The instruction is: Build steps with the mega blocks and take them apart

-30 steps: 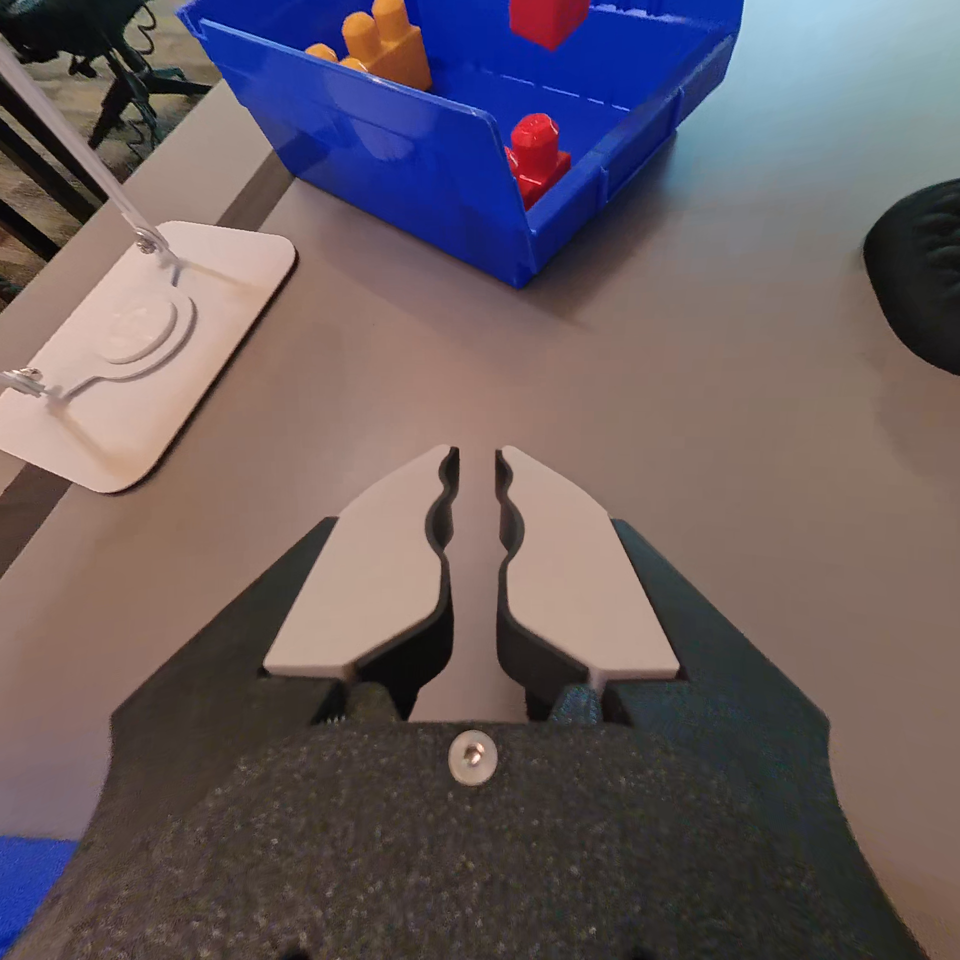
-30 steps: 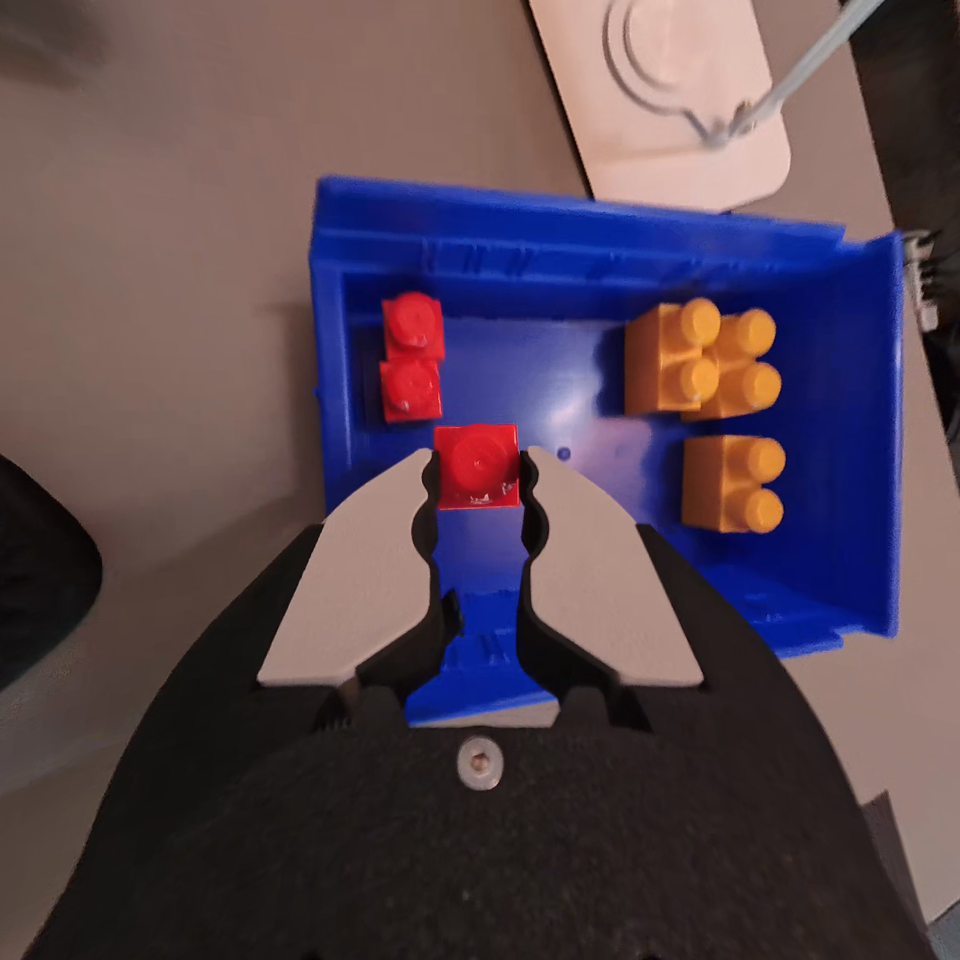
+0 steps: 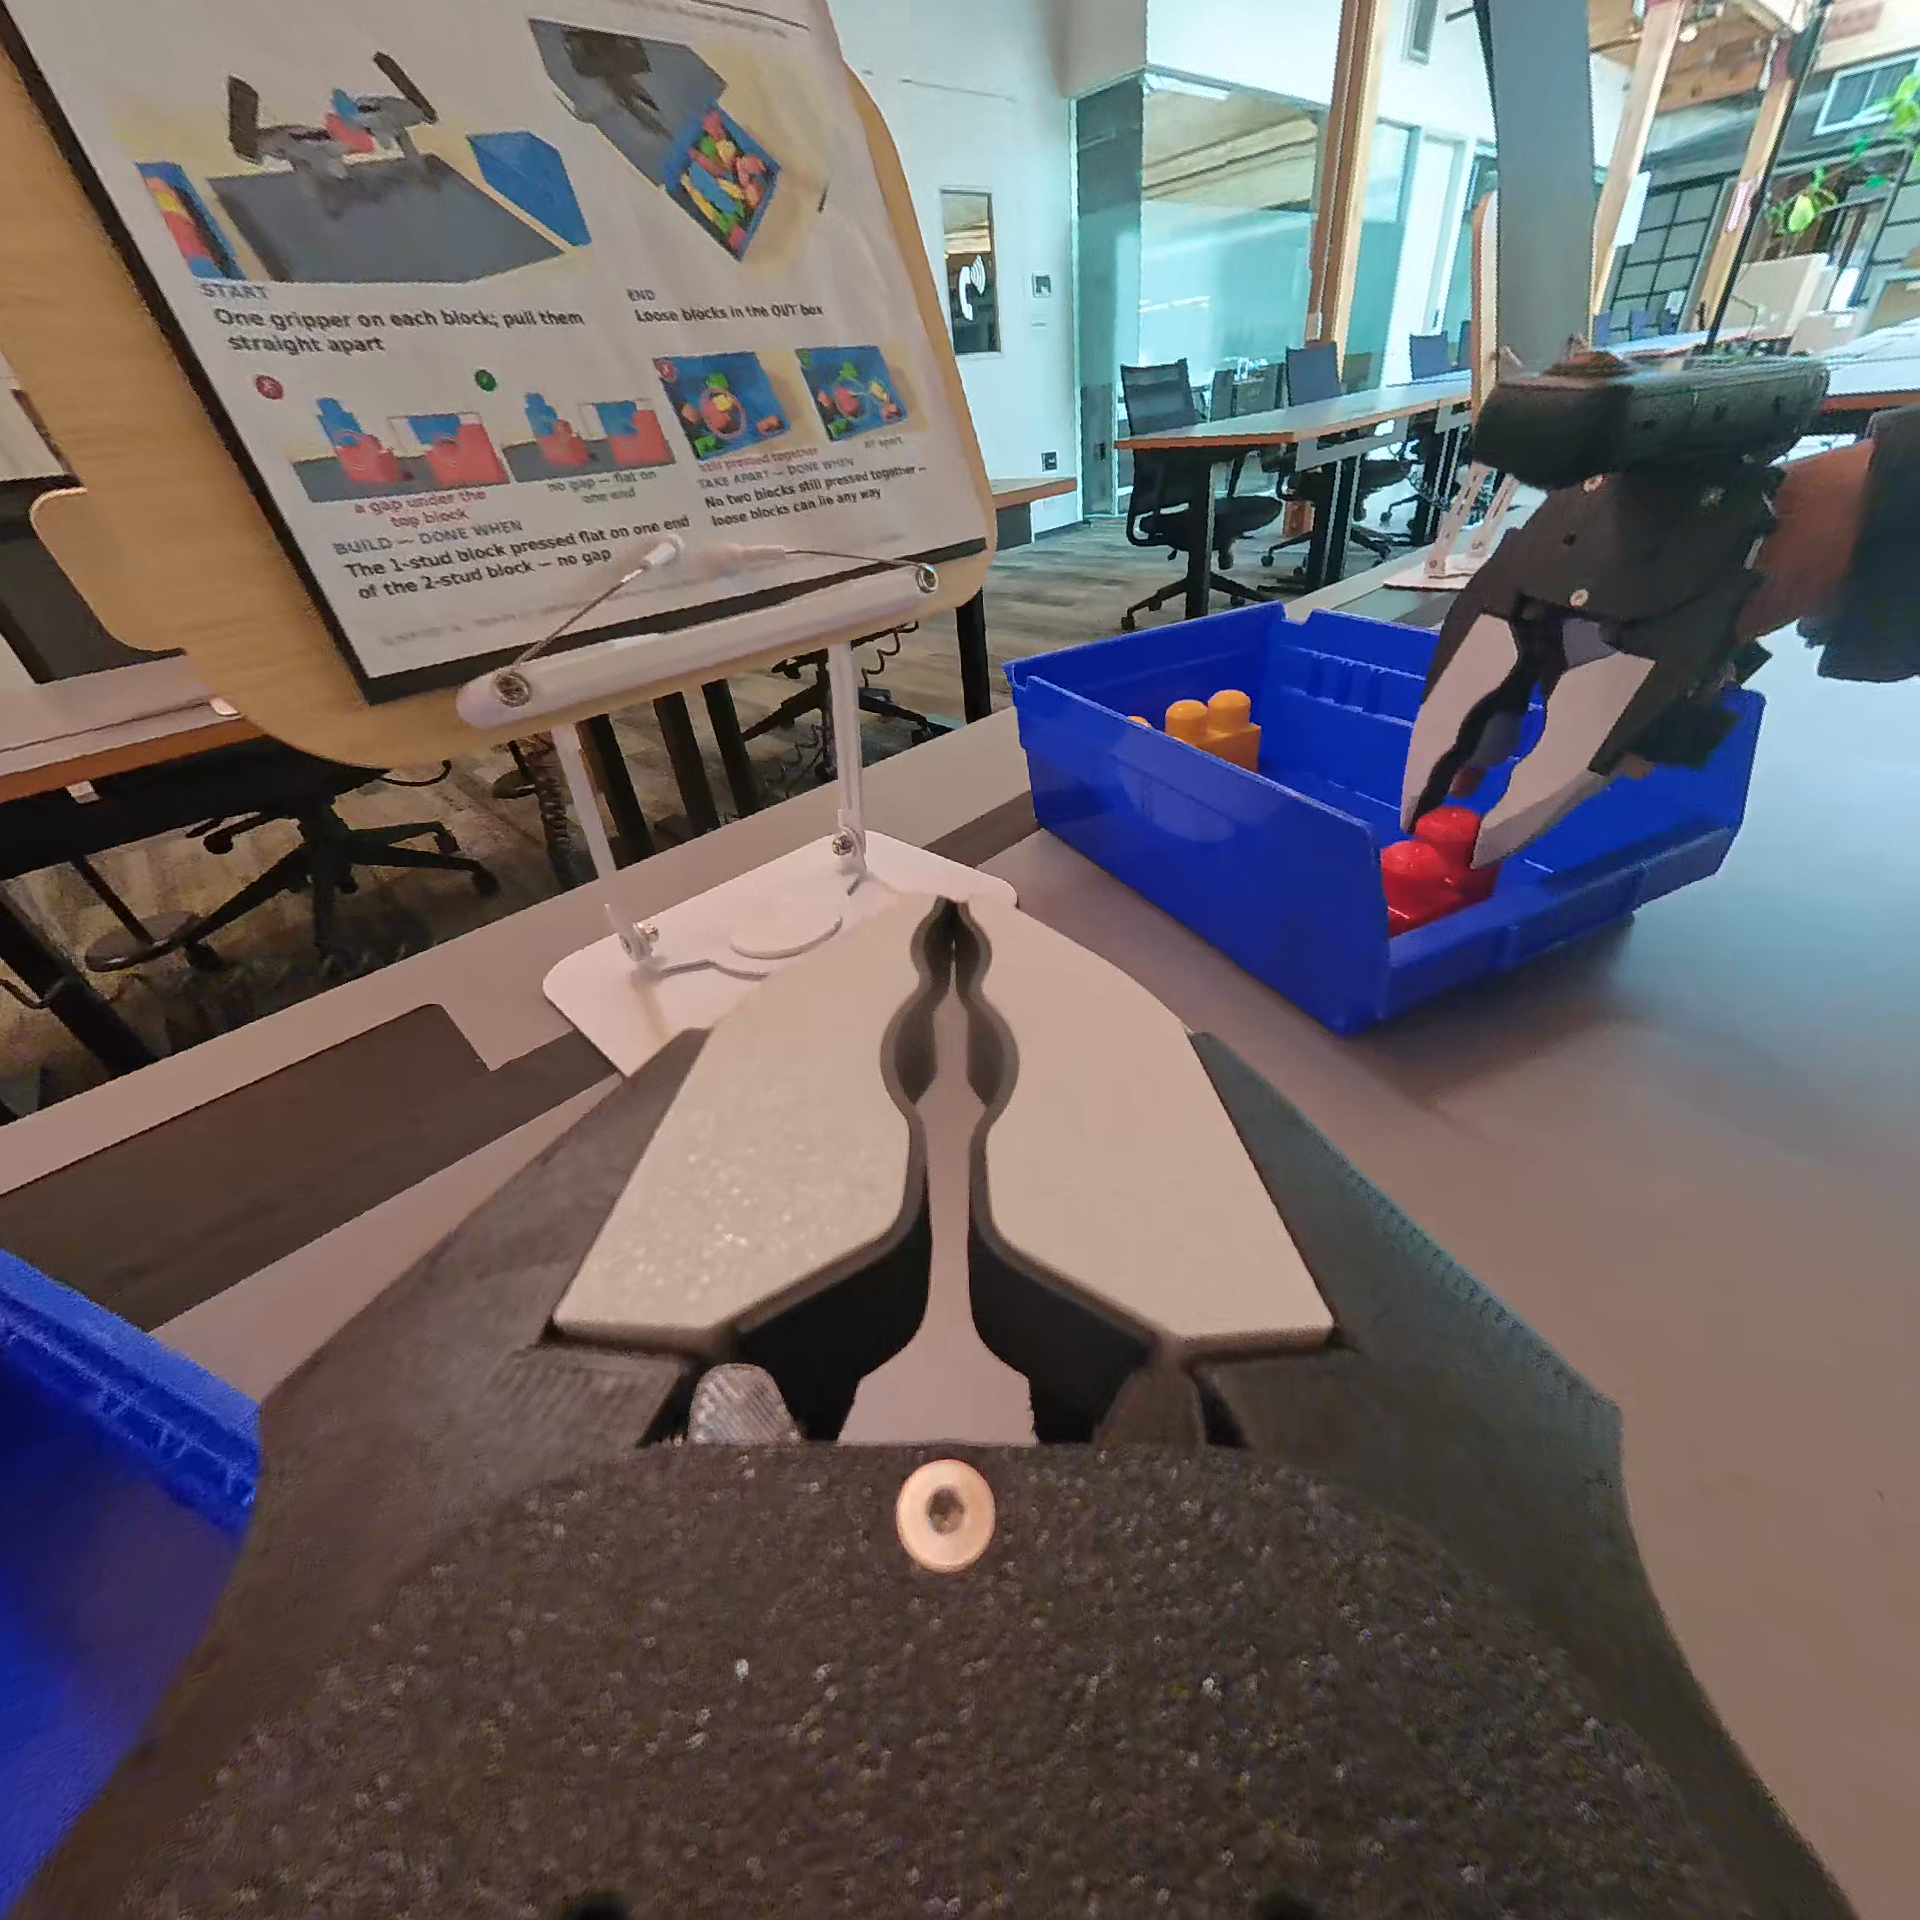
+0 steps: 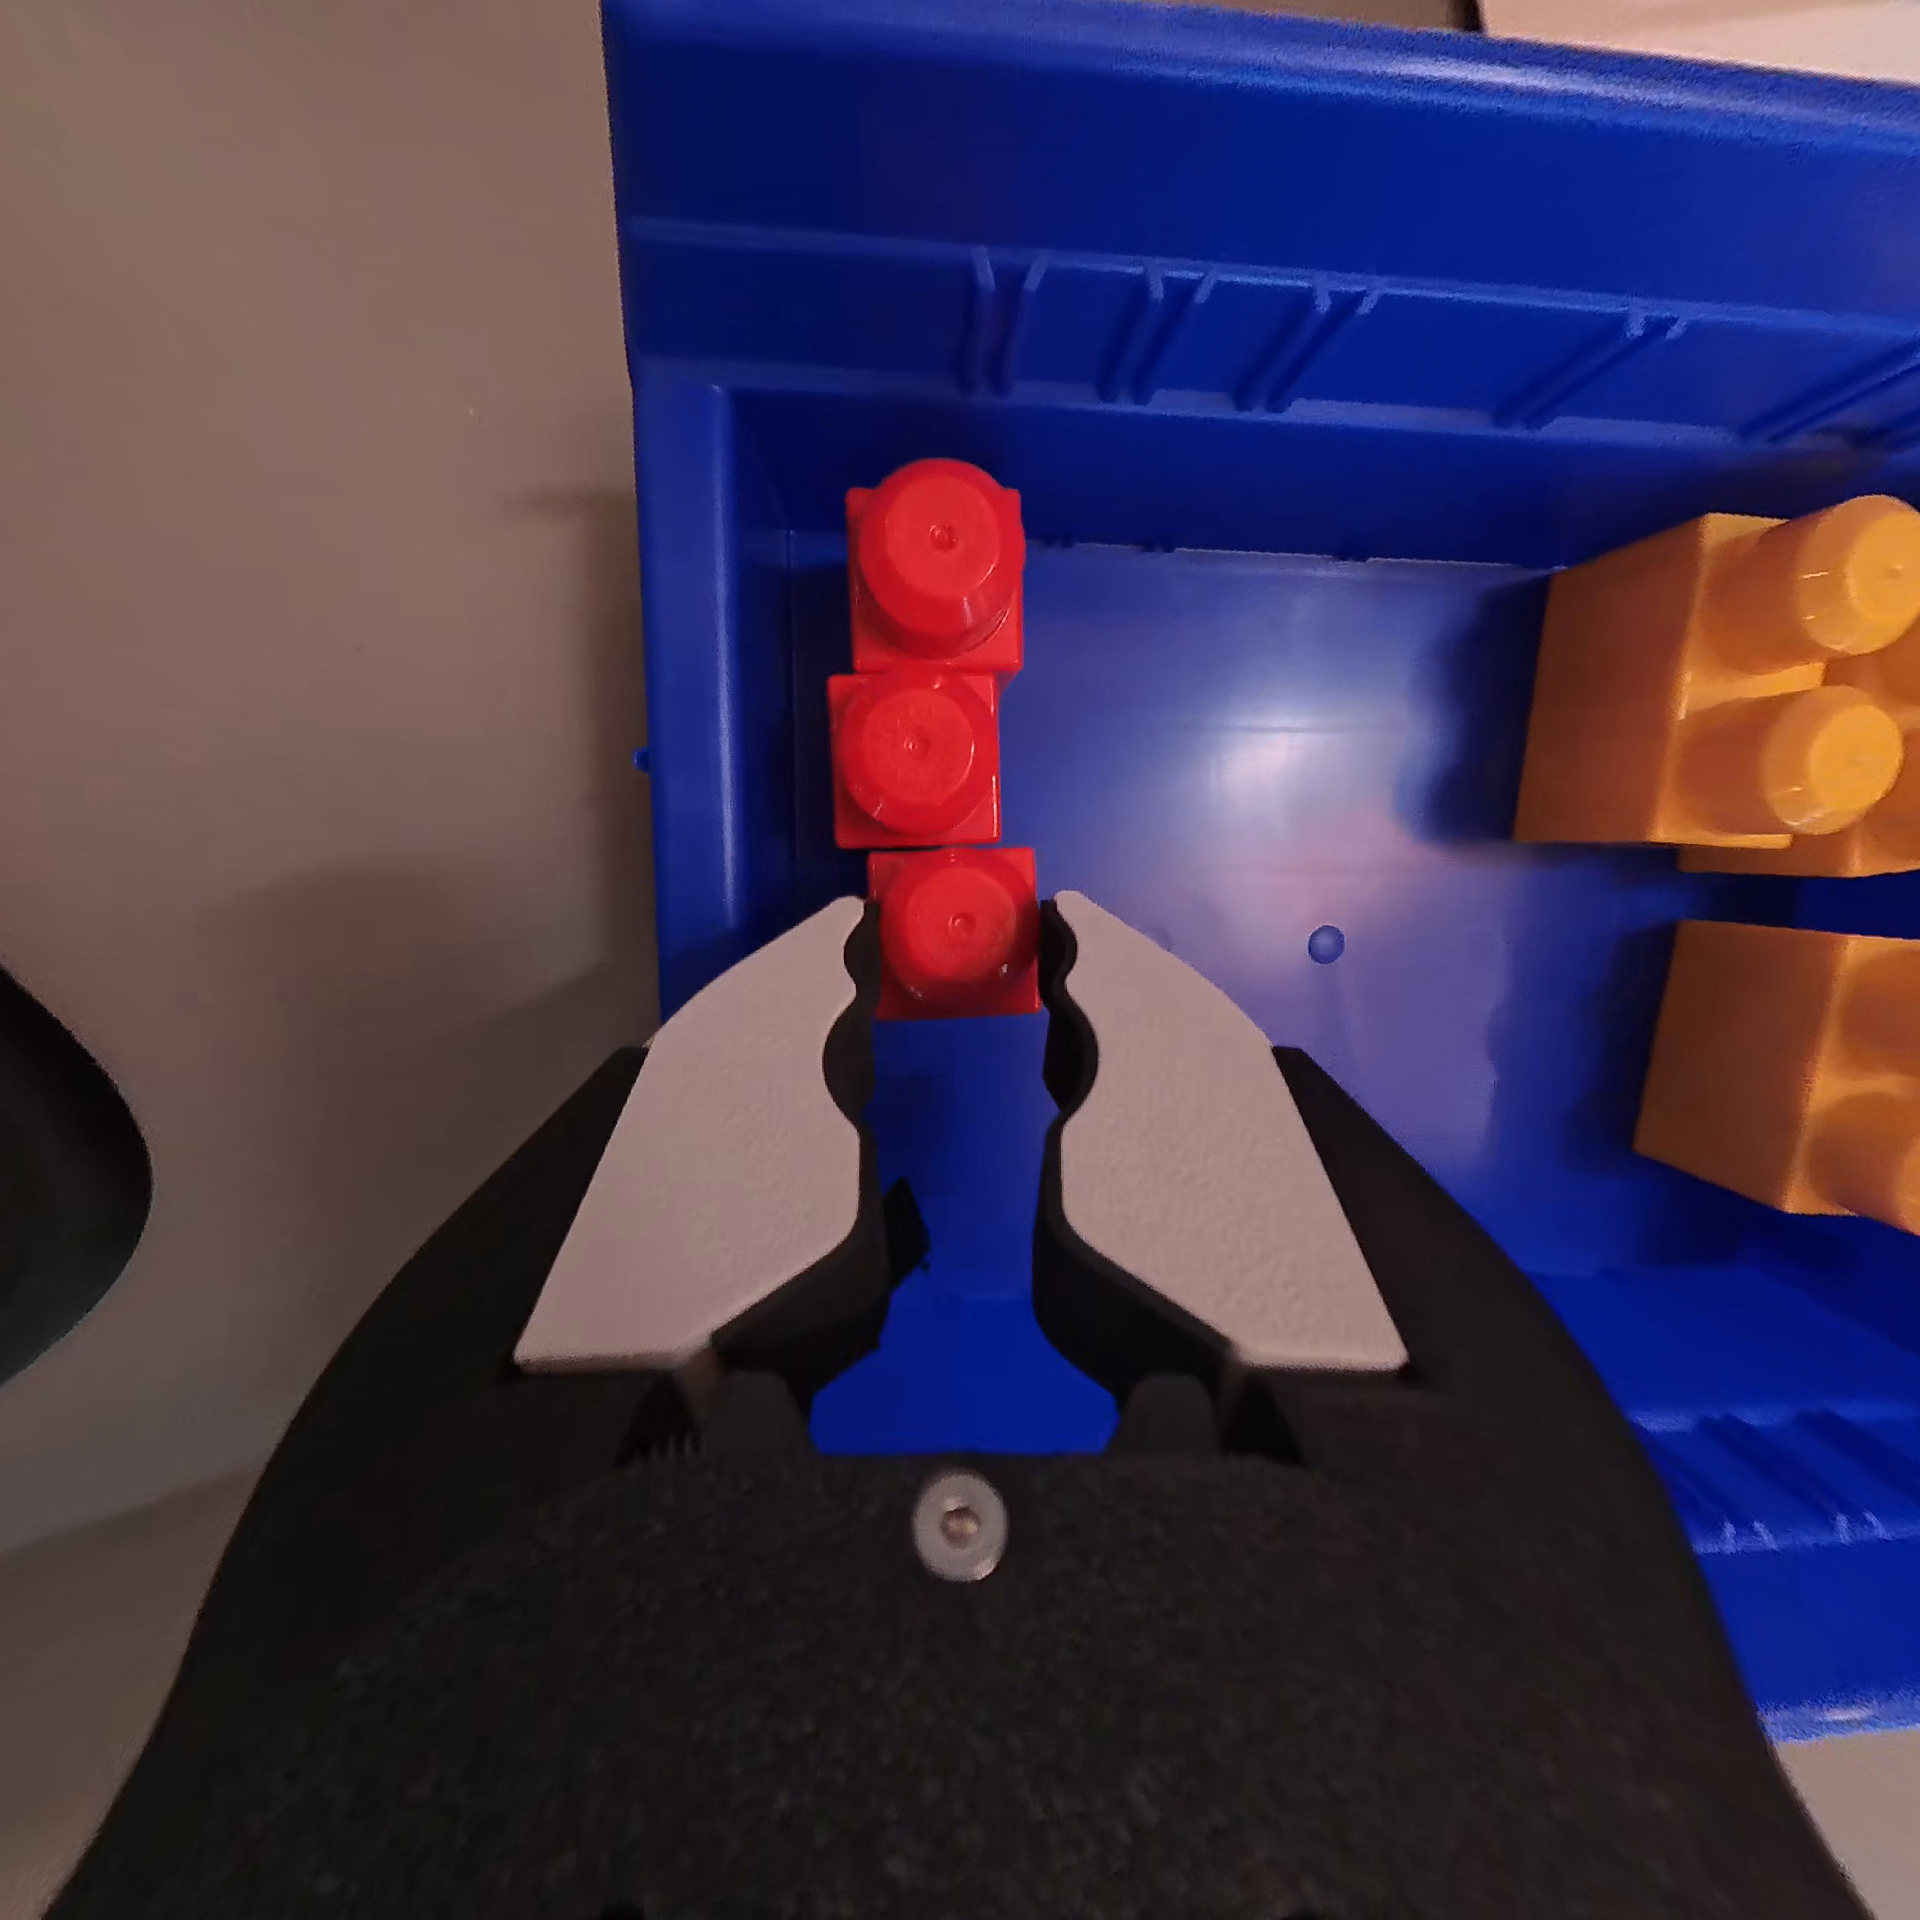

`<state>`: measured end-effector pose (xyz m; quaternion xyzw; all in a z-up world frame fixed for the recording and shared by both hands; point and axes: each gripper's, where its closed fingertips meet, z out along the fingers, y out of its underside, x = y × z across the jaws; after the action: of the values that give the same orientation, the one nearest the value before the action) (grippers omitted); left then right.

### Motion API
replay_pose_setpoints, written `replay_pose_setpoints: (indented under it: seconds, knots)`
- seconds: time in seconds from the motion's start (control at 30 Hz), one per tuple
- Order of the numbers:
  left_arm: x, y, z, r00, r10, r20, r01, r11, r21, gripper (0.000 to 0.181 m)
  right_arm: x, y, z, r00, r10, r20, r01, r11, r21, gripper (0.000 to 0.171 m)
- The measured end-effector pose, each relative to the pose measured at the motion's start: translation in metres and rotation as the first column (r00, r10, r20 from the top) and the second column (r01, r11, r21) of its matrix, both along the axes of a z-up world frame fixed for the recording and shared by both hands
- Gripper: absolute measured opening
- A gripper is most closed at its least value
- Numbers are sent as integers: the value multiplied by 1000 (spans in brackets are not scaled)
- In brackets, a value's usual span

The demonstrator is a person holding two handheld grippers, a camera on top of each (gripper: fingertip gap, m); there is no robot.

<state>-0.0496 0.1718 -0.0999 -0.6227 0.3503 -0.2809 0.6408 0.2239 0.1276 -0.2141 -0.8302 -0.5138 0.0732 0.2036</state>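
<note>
Inside the blue bin [image 4: 1195, 343], the right gripper [image 4: 958, 935] clamped a red one-stud block [image 4: 956, 935] touching two others; releasing carelessly could topple it. The left gripper [image 3: 954, 914] hovered closed, empty.

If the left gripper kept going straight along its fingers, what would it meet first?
Most likely the white base of the document stand, which lies just past the shut left gripper on the table; depth is hard to judge, and the blue bin sits off to the right.

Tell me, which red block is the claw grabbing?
The nearest red block in the row of three, between the right gripper fingertips. The other two red blocks sit beyond it, untouched.
</note>
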Motion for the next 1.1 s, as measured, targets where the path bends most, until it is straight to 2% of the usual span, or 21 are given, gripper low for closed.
replay_pose_setpoints:
  seconds: [0.03,0.4,0.47,0.63,0.77,0.87,0.97,1.1]
  knots:
    - [0,0,0,1000,0,2,0,1000,-1,0,0,-1,-2,1000,5,12,-5,1000,-10,29]
    - [-2,2,-1,1000,-1,0,1,1000,-12,0,1,-5,-5,999,16,51,-14,999,-47,31]
    - [-2,2,-1,1000,0,0,0,1000,-12,0,0,-5,1,999,14,48,-12,999,-42,40]
    - [-3,4,-2,1000,4,-1,-4,1000,-15,0,-20,14,58,997,-13,-78,24,990,141,42]
    - [-3,4,-3,1000,9,-10,-9,1000,-9,0,-51,28,114,974,-6,-227,84,938,335,41]
    - [-5,5,-1,1000,17,-6,-17,1000,-3,0,-83,29,153,917,25,-397,168,880,444,40]
    - [-9,7,2,999,43,8,-43,999,12,0,-111,27,186,814,54,-578,299,815,497,37]
    - [-18,12,8,995,94,31,-95,995,36,0,-140,22,197,659,58,-750,448,771,453,31]
